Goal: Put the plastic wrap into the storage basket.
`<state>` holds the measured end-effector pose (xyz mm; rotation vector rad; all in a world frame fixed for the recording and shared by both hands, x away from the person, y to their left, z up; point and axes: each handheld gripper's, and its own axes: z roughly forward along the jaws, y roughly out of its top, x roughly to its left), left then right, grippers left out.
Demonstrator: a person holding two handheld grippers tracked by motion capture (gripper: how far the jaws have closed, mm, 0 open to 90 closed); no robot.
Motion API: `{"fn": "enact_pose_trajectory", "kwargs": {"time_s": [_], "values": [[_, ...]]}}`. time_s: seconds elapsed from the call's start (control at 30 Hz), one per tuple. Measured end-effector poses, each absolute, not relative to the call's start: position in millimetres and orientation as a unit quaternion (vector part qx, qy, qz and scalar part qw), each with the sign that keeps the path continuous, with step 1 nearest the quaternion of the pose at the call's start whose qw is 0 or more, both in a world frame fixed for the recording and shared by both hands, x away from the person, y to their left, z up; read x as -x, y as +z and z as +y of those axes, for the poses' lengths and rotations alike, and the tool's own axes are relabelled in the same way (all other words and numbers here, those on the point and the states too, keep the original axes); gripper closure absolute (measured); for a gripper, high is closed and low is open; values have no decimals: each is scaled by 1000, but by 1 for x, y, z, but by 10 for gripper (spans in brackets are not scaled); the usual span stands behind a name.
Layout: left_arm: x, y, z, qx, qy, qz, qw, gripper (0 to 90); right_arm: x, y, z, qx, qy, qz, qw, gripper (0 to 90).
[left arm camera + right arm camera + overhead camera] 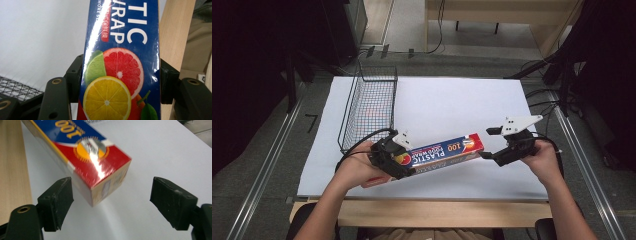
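Centrally, the plastic wrap box [442, 153] is held above the white worktop [452, 105], tilted, its fruit-printed end clamped between the jaws of the left gripper [393, 156]. At the opposite end (marked "100"), the right gripper [492, 145] has its jaws spread wide, the box corner between them, untouched. A wire basket [368, 107] stands at far left.

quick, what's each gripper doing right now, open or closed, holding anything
Left gripper: closed on the plastic wrap box, jaws on both its sides.
Right gripper: open, holding nothing; box end sits between its jaws.
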<state>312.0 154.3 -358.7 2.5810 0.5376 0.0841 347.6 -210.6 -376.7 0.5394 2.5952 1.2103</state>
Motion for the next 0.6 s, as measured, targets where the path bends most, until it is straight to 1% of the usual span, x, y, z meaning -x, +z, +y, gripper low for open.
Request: {"fn": "enact_pose_trajectory", "kwargs": {"time_s": [0.13,0.2,0.3,0.37,0.6], "values": [[-314,-355,160,-943,31,212,255,393,-349,-384,-207,-188,407,887,111,189],[-315,-351,164,-938,47,222,262,394,-348,-395,-202,-204,399,886,115,189],[-317,-348,167,-932,52,235,270,394,-348,-405,-198,-211,383,891,120,189],[-318,-346,169,-929,52,243,274,394,-350,-410,-196,-226,384,888,113,189],[-321,-343,176,-918,50,276,280,394,-352,-423,-183,-247,375,887,113,189]]}}
